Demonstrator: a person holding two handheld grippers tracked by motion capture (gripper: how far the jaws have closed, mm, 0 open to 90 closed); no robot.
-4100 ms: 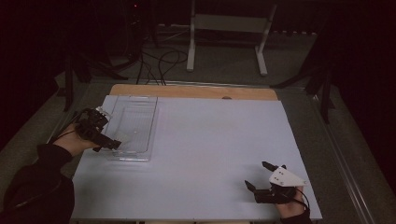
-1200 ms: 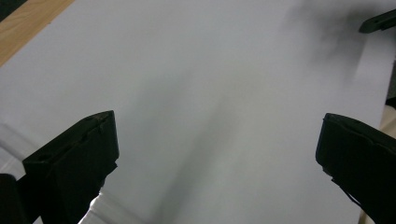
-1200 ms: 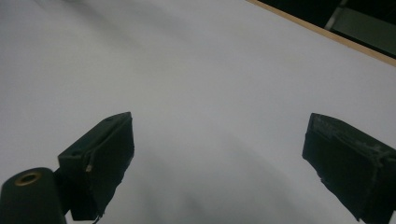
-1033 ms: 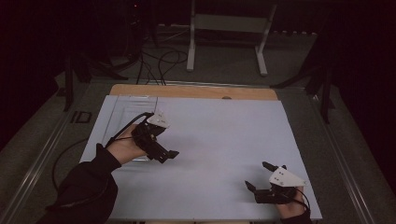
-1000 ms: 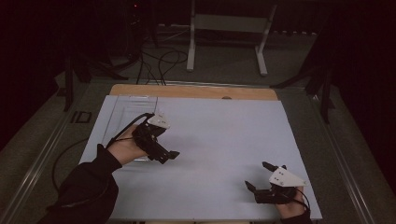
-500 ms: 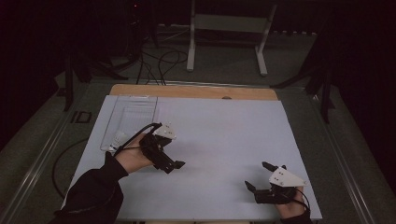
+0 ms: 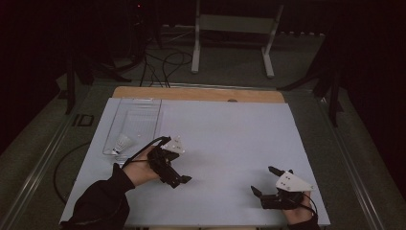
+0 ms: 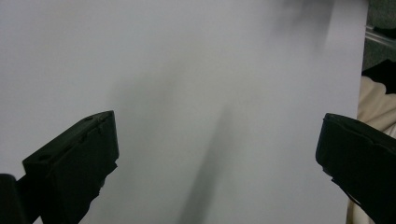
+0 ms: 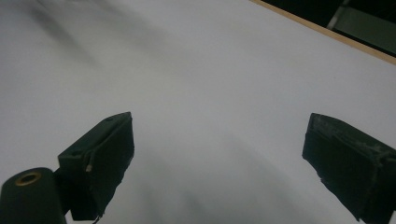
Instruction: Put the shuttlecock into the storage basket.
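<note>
Tray point(image 7: 136, 125) lies clear behind the left gripper point(image 7: 178, 178); both it and the right gripper point(image 7: 264, 183) gape empty, so either should approach the tray's rim squarely.

both tongs point(image 7: 179, 173) point(image 7: 264, 180) agape, apart

A clear plastic tray point(image 7: 136, 120) (something small and white inside) lies at the table's far-left.

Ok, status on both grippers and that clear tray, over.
Left gripper open, empty. Right gripper open, empty. Clear tray far-left. Nothing between.
</note>
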